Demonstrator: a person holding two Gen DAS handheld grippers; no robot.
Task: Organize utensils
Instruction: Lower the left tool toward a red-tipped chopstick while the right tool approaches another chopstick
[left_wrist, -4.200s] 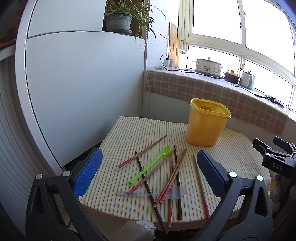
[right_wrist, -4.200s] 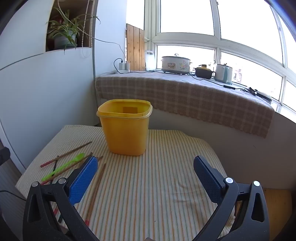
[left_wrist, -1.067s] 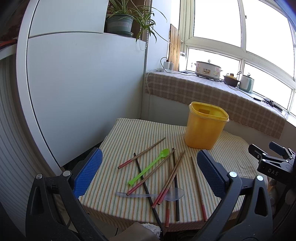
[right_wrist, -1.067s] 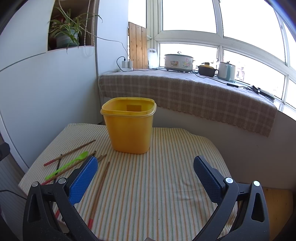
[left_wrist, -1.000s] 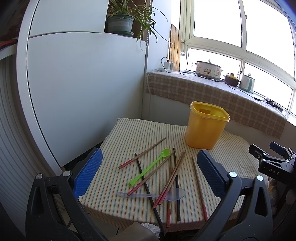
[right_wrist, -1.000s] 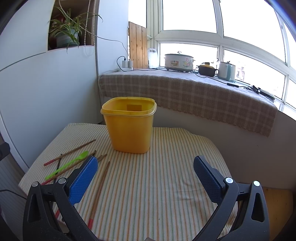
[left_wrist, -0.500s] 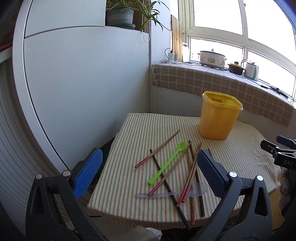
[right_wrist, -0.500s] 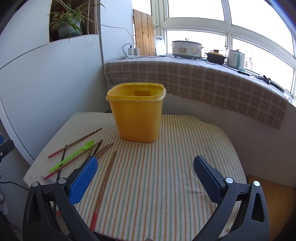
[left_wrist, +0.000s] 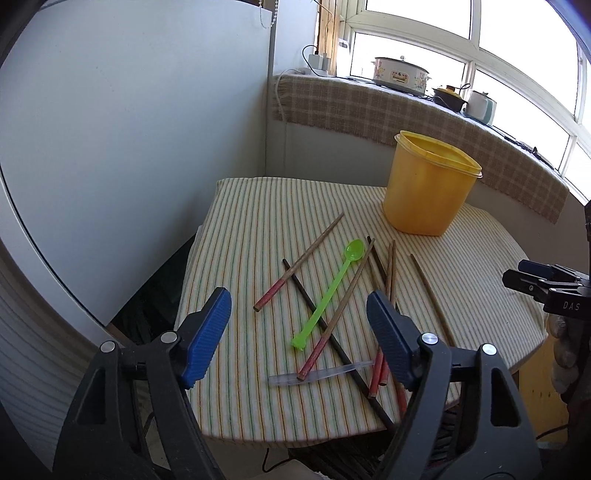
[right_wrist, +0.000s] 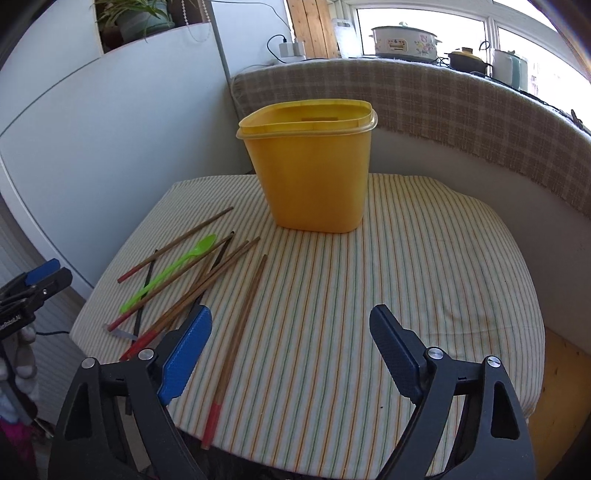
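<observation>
Your left gripper (left_wrist: 299, 325) and right gripper (right_wrist: 291, 350) hover over the striped table (right_wrist: 424, 266), jaws closing on nothing, as chopsticks (right_wrist: 236, 328) and a green spoon (left_wrist: 327, 293) lie scattered beside the upright yellow container (right_wrist: 314, 177).

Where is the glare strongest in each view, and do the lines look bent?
Left wrist view: window panes blown out white; wall panel edge bows strongly. Right wrist view: window overexposed too; checked cloth ledge curves; yellow container stays sharp.
</observation>
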